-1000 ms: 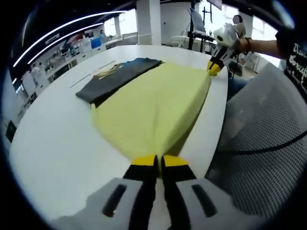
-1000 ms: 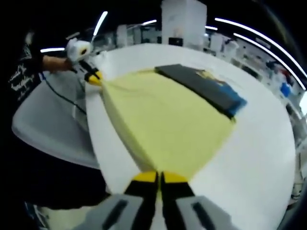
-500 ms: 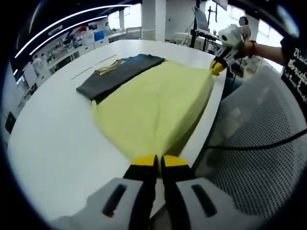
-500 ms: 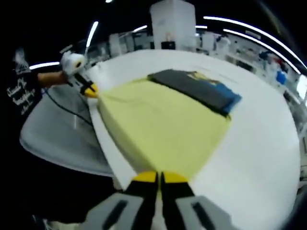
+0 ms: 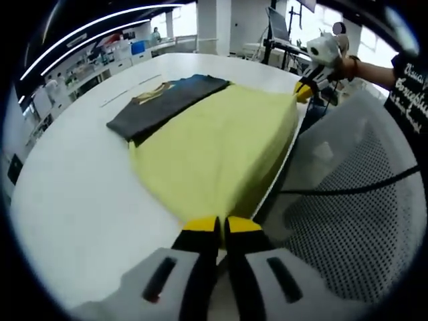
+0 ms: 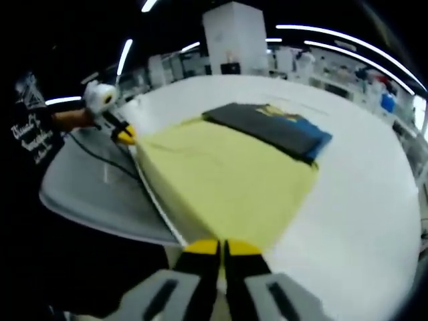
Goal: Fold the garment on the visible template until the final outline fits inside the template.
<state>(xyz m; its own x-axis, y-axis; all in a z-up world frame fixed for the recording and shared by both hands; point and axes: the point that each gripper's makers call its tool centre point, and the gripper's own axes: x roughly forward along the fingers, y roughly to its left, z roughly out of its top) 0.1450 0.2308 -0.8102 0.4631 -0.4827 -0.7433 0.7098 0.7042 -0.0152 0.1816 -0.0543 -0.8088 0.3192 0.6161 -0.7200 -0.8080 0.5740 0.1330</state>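
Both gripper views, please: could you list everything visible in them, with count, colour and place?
Garment: one, pale yellow, spread on the table and stretched between the two grippers, its near edge hanging over the table edge.
Folded cloth: one, dark grey with blue and yellow showing, on the table at the garment's far side, partly under it.
Table: one, white, rounded.
Chair: one, grey mesh, beside the table edge.
Cable: one, black, across the chair.
Left gripper: yellow-tipped jaws shut on one garment corner.
Right gripper: yellow-tipped jaws shut on the other corner.
Person: a hand holding the right gripper; black printed sleeve.
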